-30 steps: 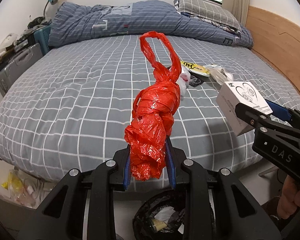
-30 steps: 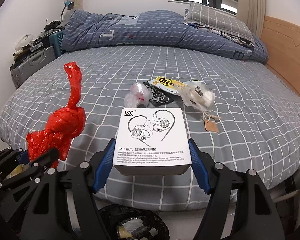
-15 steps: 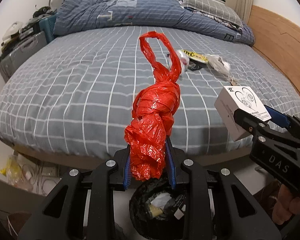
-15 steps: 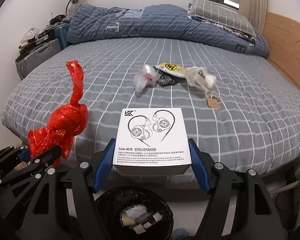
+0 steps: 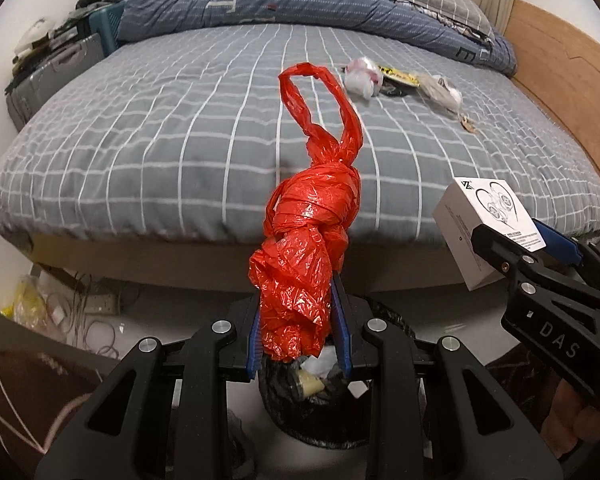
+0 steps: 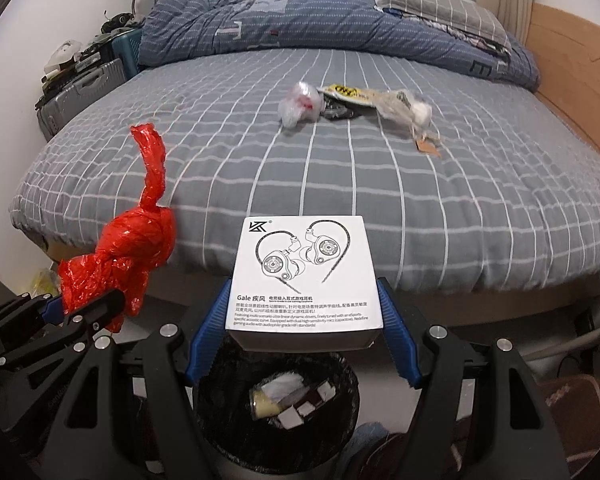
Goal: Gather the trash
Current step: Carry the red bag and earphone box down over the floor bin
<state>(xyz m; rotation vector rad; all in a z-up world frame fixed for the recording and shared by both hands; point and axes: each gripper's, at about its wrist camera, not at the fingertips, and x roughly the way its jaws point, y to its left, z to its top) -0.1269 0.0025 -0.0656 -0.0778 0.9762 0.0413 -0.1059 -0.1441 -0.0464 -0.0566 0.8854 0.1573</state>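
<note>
**2 pieces of trash held above the bin**

The left gripper [image 5: 300,320] was clenched on the lower end of a knotted red plastic bag [image 5: 312,232], which stood up from the pads with its loop handle pointing far toward the bed [image 5: 140,140]. The bag looked light, soft and crinkly; gripped low on the bunched film, it seemed unlikely to slip.

The right gripper [image 6: 300,320] was clamped on the 2 side walls of a white earphone box [image 6: 304,276]. The box looked stiff and light, probably empty card, so a hard squeeze could have dented it.

Both hung just above the black trash bin [image 6: 340,364] on the near floor. More wrappers [image 6: 356,98] lay far out on the bed, thin and limp, likely best pinched at a crumpled fold.
</note>
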